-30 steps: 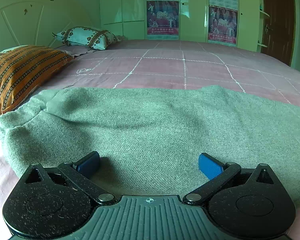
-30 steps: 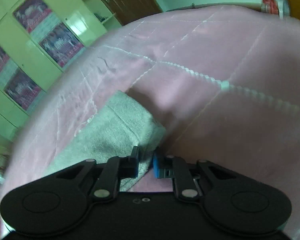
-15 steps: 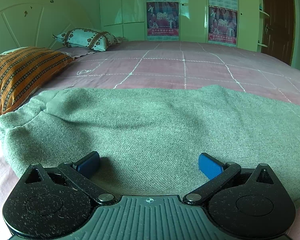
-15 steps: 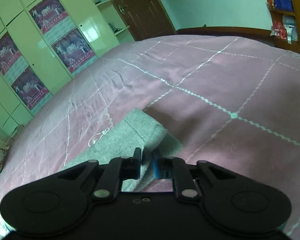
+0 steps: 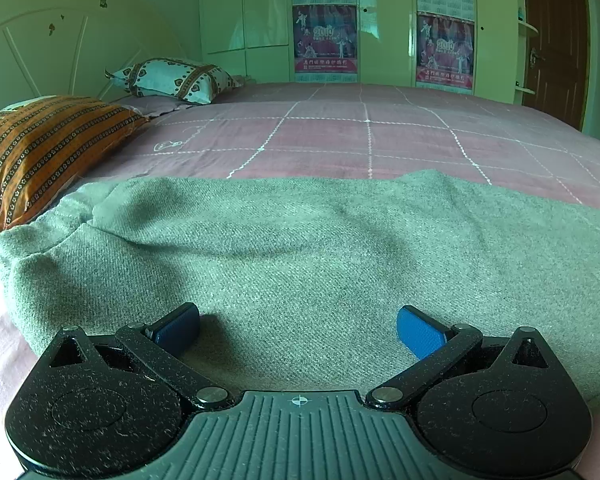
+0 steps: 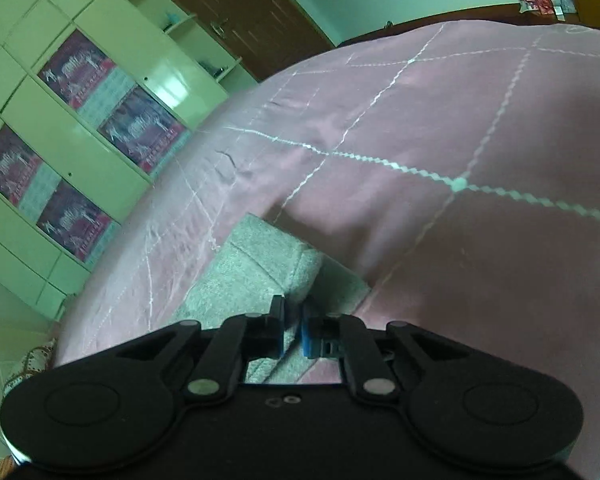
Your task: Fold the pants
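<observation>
I have the grey pants (image 5: pixel 300 248) spread across the pink bed (image 5: pixel 380 140), waistband end toward nine o'clock near the orange pillow (image 5: pixel 40 152). My left tongs (image 5: pixel 298 326) sit wide apart over the cloth, gripping nothing. My right tongs (image 6: pixel 292 332) are pinched together on the leg-end hem, which lies doubled at twelve o'clock from them. The fabric looks like thick, soft knit: light, limp, not slippery, likely to sag and crease. I judge hems, waistband and outer seams the best places to grip.

Only "2010" reads — on the wardrobe posters (image 5: pixel 325 38).
</observation>
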The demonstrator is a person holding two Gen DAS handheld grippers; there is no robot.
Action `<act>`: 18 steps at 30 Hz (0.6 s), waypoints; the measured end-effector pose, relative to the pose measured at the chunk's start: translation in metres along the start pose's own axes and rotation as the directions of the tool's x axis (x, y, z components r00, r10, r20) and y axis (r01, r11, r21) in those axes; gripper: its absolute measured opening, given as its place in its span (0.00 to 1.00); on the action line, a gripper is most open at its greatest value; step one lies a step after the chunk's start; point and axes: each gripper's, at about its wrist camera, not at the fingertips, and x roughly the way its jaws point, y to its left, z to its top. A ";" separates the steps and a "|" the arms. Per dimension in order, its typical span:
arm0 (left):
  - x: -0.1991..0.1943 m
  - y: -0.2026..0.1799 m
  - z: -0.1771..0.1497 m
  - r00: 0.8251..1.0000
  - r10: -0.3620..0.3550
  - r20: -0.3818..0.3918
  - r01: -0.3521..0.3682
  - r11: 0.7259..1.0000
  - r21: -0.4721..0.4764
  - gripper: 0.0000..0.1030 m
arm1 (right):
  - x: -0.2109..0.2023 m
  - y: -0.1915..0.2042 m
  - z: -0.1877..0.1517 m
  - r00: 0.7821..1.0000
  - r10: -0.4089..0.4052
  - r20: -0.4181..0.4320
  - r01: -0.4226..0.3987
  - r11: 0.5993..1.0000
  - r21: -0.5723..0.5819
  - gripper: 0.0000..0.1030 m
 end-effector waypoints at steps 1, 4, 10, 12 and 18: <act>0.000 0.000 0.000 1.000 0.000 0.000 0.000 1.000 0.000 1.00 | 0.000 -0.001 0.001 1.000 0.004 0.002 -0.004 1.000 0.005 0.00; 0.000 0.000 0.000 1.000 0.000 0.000 0.000 1.000 0.000 1.00 | 0.001 -0.003 0.002 1.000 0.005 -0.007 -0.005 1.000 0.002 0.00; 0.000 0.000 0.000 1.000 0.000 0.001 0.000 1.000 0.001 1.00 | -0.013 -0.004 0.004 1.000 0.031 0.001 -0.031 0.996 0.084 0.26; 0.000 0.000 0.000 1.000 0.000 0.001 0.000 1.000 0.001 1.00 | -0.015 -0.012 0.002 0.998 0.064 -0.017 -0.061 0.986 0.157 0.46; 0.000 0.000 0.000 1.000 0.002 0.001 -0.002 1.000 0.002 1.00 | 0.015 -0.004 0.006 0.995 0.014 -0.102 -0.002 0.993 0.117 0.25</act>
